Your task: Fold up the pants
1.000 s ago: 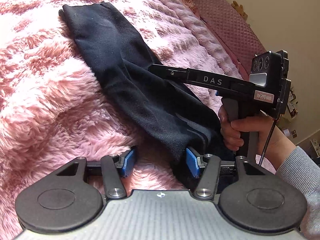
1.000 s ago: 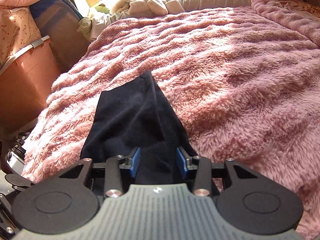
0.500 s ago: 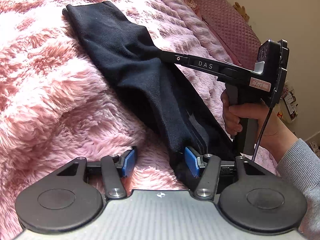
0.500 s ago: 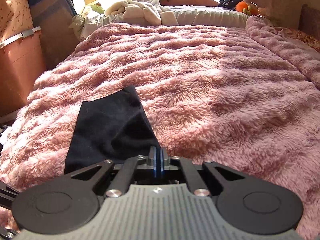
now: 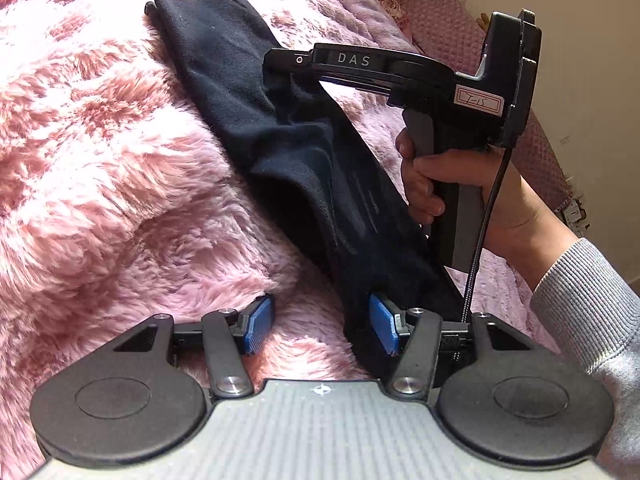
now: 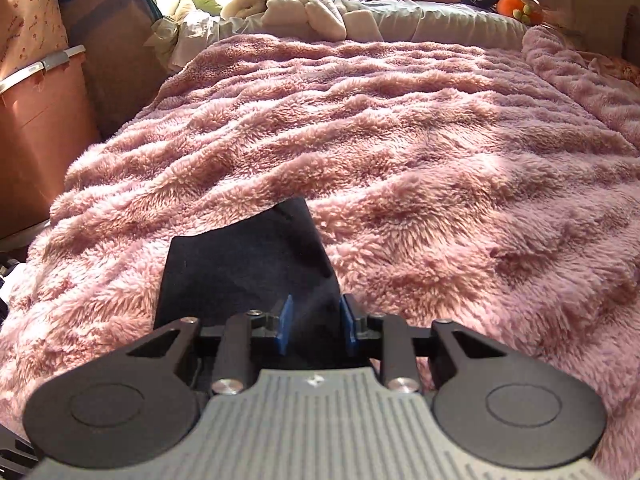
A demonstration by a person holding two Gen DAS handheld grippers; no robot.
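Observation:
Black pants point(image 5: 256, 112) lie as a long strip on a fluffy pink blanket point(image 5: 100, 160), running from far left to near right. My left gripper point(image 5: 322, 326) is open near the blanket, with the near end of the pants against its right blue pad point(image 5: 382, 326). My right gripper point(image 6: 315, 326) is open, with the pants point(image 6: 248, 264) lying between and beyond its blue pads. It also shows in the left wrist view point(image 5: 280, 62), held by a hand over the middle of the pants, where the cloth is bunched up.
The pink blanket point(image 6: 400, 140) covers a wide bed. Crumpled white cloth point(image 6: 304, 8), pillows and an orange toy point(image 6: 516, 6) lie at the far end. A brown storage box point(image 6: 36, 120) stands left of the bed. A quilted pink headboard point(image 5: 460, 12) is beyond the pants.
My right gripper shut half a second ago and has now opened again over the pants. The cloth under it has bunched up and shifted. My left gripper has stayed open.

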